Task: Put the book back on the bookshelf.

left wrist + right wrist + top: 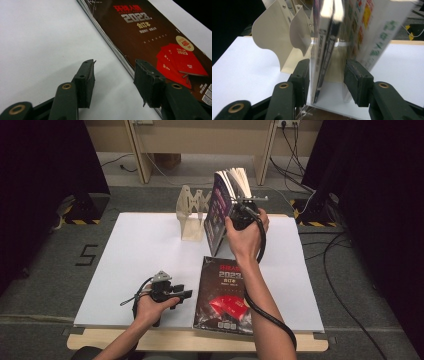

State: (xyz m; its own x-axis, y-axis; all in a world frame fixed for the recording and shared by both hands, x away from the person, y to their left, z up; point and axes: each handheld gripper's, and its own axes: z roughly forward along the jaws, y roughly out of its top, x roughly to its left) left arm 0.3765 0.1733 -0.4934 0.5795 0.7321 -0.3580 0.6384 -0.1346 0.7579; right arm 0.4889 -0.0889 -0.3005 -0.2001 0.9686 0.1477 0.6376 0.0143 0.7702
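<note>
The left gripper [186, 293] lies low near the front of the white table top [140, 250], its jaws spread and empty, just beside the spine edge of the dark brown magazine with red booklets printed on its cover [224, 295], which lies flat at the front of the table. Farther back stands the cream metal bookend rack with curved dividers [192, 215]. Right of it, the purple-covered glossy book [220, 210] stands on its lower edge beside the rack, its pages fanning apart at the top. The right gripper [325, 75] straddles that book, jaws spread wide with the pads seemingly clear of the covers, though the right pad sits very near the loose pages. With no firm pinch, the book may well tip or splay open to the right, away from the rack, since only that leftward lean steadies it; a nudge from the retreating jaws could also topple it onto the magazine.
</note>
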